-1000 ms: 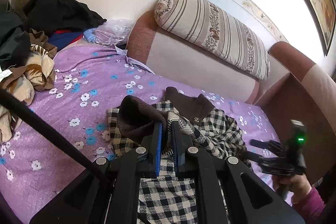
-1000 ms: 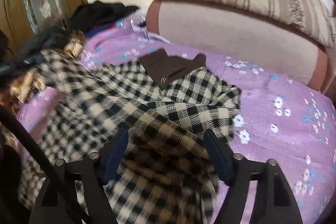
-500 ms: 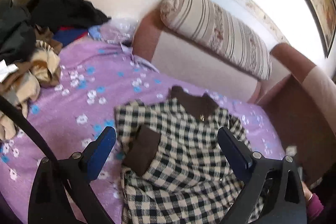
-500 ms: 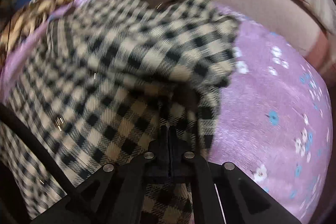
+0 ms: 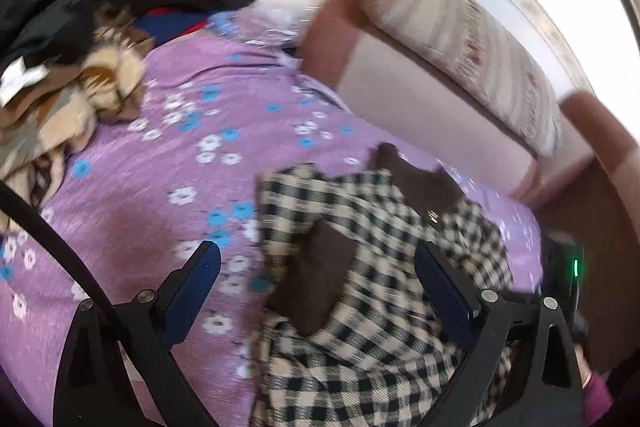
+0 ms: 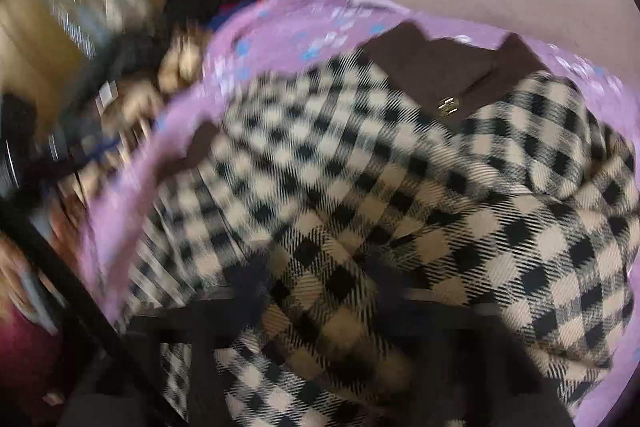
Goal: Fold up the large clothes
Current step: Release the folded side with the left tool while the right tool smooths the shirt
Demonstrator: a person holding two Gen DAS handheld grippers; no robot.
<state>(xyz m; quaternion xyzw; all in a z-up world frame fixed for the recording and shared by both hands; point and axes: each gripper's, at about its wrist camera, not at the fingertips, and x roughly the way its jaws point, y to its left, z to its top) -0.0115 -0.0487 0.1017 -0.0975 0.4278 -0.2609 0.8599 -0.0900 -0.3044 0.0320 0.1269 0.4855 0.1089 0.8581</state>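
Note:
A black-and-cream checked coat (image 5: 372, 307) with a brown collar (image 5: 424, 187) and a brown cuff (image 5: 320, 275) lies on the purple flowered bedspread (image 5: 168, 187). My left gripper (image 5: 316, 287) is open and empty above the coat's left side. In the right wrist view the coat (image 6: 400, 207) fills the frame, collar (image 6: 440, 75) at the top. My right gripper (image 6: 320, 291) is blurred and half buried in the fabric; its jaws look apart, cloth bunched between them.
A pile of dark and tan clothes (image 5: 60, 67) lies at the bed's left. A pink padded headboard (image 5: 420, 99) with a striped pillow (image 5: 472, 39) stands behind. A wooden wardrobe (image 6: 72, 7) is at the far left.
My left gripper let go of the folded sleeve and opened, then drew back left. My right gripper shut on the coat half a second ago and now looks opened, moving fast.

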